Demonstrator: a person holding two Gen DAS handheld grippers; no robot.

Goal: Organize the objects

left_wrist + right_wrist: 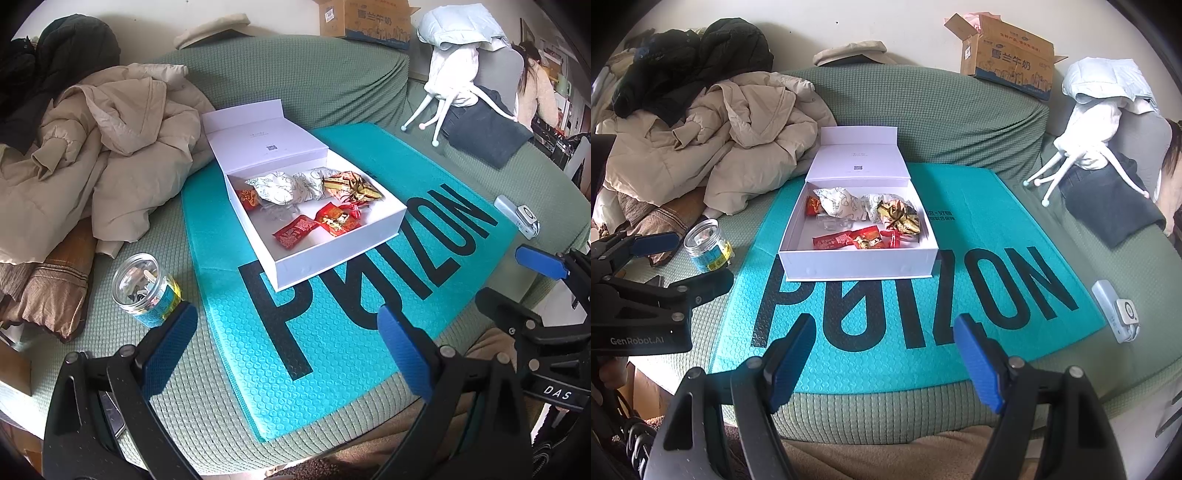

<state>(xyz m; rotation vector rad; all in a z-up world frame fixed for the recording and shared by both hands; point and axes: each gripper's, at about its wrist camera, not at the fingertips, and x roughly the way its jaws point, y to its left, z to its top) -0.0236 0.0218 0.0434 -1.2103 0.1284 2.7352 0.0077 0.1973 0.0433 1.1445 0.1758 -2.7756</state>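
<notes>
Two black grippers with blue pads hover over the near edge of a green textured sofa cover, the left gripper (288, 343) and the right gripper (882, 354) each with jaws spread wide and nothing between them. The open white cardboard box (857, 264) with its hinged lid laid back sits on a teal bubble-wrap mailer printed with black letters (960, 332), at twelve o'clock from the right gripper and about one o'clock from the left. Inside lie red foil sweet packets (846, 238), crumpled white patterned wrappers (836, 203) and a gold foil wrapper (899, 216), all loose. These look light, thin and crinkly, likely to slip or crush, so a pinch on a twisted end or a packet's edge seems best; the box itself looks stiff and light and would take a grip on its front wall. A small clear glass jar with a blue and yellow label (146, 290) stands off the mailer at ten o'clock from the left gripper; it looks hard, smooth and breakable, best taken around its body. A beige padded coat (92, 162) is heaped at ten o'clock beside the box lid and could snag it. A white remote-like device (1115, 310) lies at two o'clock, well clear. The box's walls will hinder low reaches to the contents.
</notes>
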